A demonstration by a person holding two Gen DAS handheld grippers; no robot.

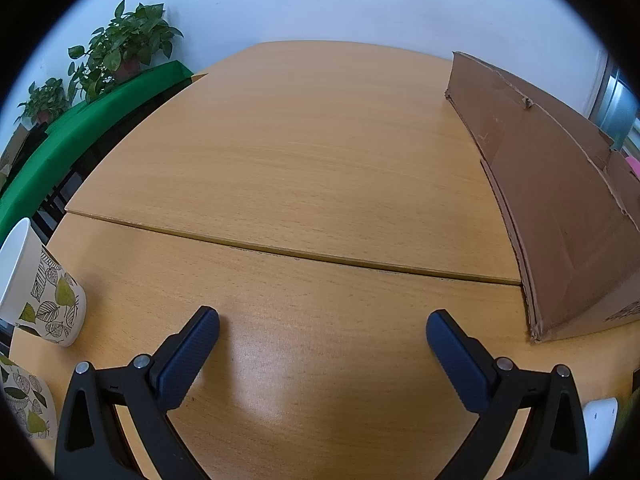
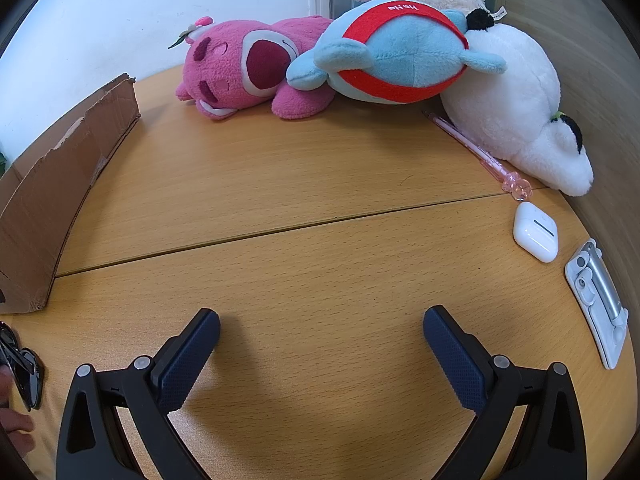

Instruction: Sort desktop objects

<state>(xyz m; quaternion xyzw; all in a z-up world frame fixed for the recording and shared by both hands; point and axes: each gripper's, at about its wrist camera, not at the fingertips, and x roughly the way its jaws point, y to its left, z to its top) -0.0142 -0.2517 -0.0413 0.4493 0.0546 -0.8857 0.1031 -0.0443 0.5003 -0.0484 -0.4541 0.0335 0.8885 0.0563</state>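
My left gripper is open and empty, low over the bare wooden table. A leaf-patterned paper cup lies at its left, and a second one sits nearer. My right gripper is open and empty over the table. Ahead of it lie a pink plush bear, a blue and red plush and a white plush. A pink pen, a white earbud case and a white and silver holder lie at the right.
A brown cardboard box stands on the table right of the left gripper; it also shows in the right wrist view at the left. Black glasses lie at the near left. Potted plants and a green cloth stand beyond the table.
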